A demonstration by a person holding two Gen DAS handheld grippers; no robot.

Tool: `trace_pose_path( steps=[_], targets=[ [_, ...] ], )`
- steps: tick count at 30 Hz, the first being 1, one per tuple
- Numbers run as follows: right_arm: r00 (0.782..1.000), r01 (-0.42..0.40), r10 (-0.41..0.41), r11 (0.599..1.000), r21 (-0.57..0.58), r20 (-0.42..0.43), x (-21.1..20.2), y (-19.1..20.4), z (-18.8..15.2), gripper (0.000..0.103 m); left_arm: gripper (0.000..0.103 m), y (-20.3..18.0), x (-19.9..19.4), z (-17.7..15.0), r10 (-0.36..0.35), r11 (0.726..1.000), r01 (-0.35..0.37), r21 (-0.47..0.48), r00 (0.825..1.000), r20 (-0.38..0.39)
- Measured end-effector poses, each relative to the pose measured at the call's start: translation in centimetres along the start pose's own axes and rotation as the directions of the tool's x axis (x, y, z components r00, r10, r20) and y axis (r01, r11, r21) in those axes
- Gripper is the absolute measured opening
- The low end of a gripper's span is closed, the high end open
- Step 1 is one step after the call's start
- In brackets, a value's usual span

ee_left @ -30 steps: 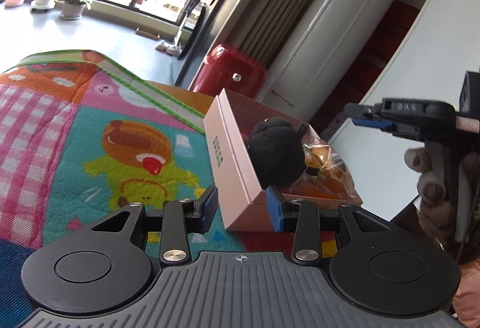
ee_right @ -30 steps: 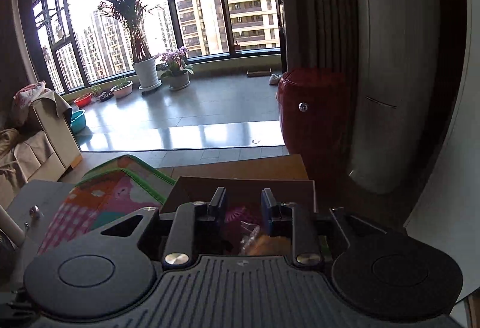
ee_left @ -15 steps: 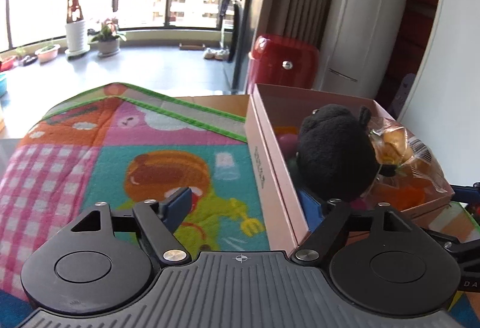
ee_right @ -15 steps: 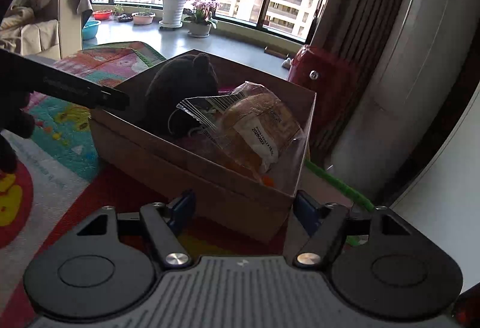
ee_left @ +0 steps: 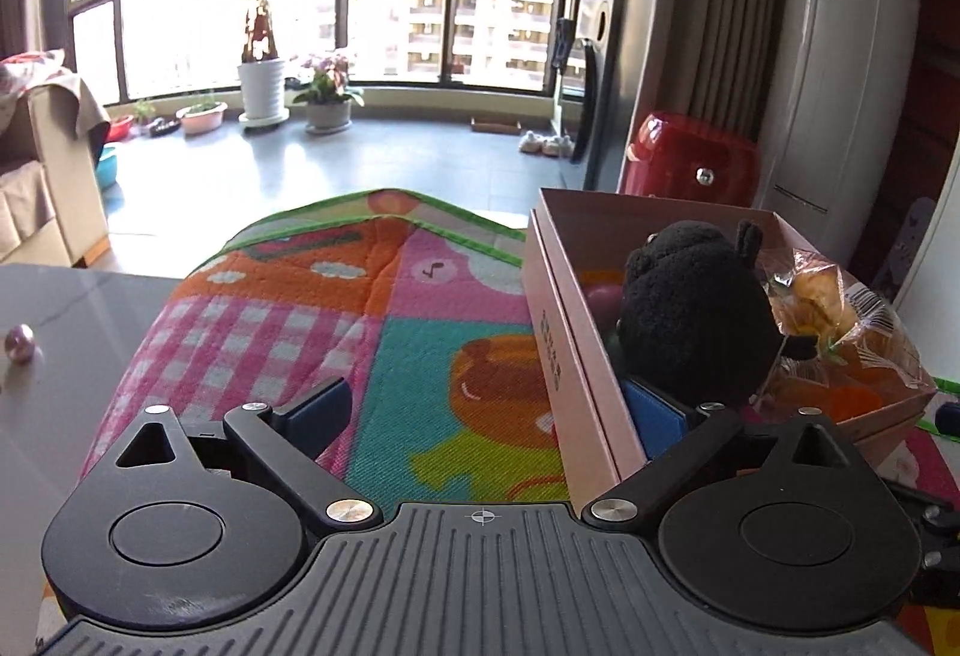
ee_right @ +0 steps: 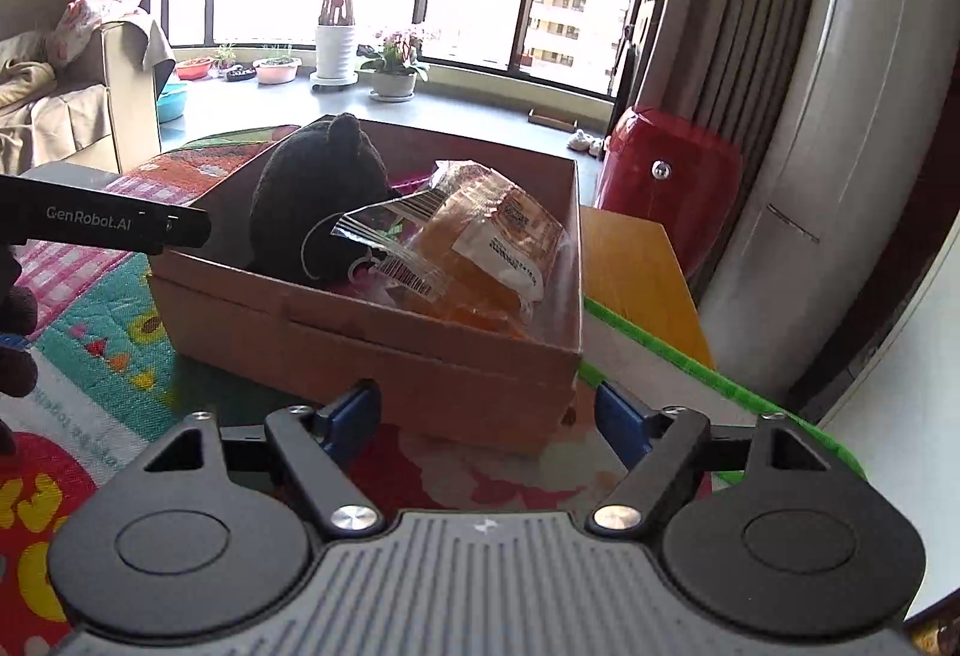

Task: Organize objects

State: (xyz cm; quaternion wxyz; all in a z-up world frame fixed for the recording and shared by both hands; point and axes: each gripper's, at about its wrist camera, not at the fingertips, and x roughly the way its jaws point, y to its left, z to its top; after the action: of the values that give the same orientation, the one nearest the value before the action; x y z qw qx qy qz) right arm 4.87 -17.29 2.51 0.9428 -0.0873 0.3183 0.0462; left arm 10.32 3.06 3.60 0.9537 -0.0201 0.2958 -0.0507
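A pink cardboard box (ee_left: 564, 338) stands on a colourful play mat (ee_left: 420, 344). It holds a black plush toy (ee_left: 690, 308), a clear bag of bread (ee_left: 834, 308) and other small items. My left gripper (ee_left: 486, 413) is open, straddling the box's left wall, its right finger inside the box beside the plush. In the right wrist view the box (ee_right: 420, 350), the plush (ee_right: 312, 200) and the bread bag (ee_right: 480, 236) show close ahead. My right gripper (ee_right: 486, 416) is open and empty, just before the box's near right corner.
A red stool (ee_left: 690, 158) and a white standing air conditioner (ee_left: 840, 56) are behind the box. A grey table surface (ee_left: 54, 332) with a small ball (ee_left: 19, 343) lies left of the mat. An orange board (ee_right: 636, 272) lies right of the box.
Both grippers have opened wide. The left one swung round and now straddles the box's left wall. The right one pulled back to the box's near corner.
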Motion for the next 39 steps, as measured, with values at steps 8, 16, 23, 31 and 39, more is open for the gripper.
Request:
trace_pose_path(
  steps=[8,16,23,31,39],
  targets=[
    [0.999,-0.015,0.017,0.998,0.065,-0.031,-4.7,1.9,-4.1,0.103,0.1,-0.6,-8.4,-2.9,-0.015,1.0,0.015,0.005,0.991,0.132],
    [0.995,0.022,-0.005,0.984,0.178,-0.098,-4.6,1.7,-7.7,0.103,0.1,-3.1,-10.2,-10.1,-0.017,0.995,0.017,0.098,1.0,0.002],
    [0.999,0.026,-0.017,0.983,0.179,-0.05,-4.5,1.1,-8.2,0.103,0.1,-3.8,-8.5,-10.5,0.036,0.995,-0.031,0.097,0.998,-0.042],
    [0.999,0.018,-0.011,0.982,0.188,-0.04,-3.3,0.8,-7.5,0.103,0.101,-4.2,-6.7,-10.0,0.071,0.997,-0.068,0.045,0.994,-0.077],
    [0.999,0.015,-0.008,0.983,0.182,-0.038,-2.7,0.8,-7.1,0.103,0.101,-4.3,-6.6,-10.0,0.079,0.996,-0.076,0.048,0.994,-0.073]
  ],
)
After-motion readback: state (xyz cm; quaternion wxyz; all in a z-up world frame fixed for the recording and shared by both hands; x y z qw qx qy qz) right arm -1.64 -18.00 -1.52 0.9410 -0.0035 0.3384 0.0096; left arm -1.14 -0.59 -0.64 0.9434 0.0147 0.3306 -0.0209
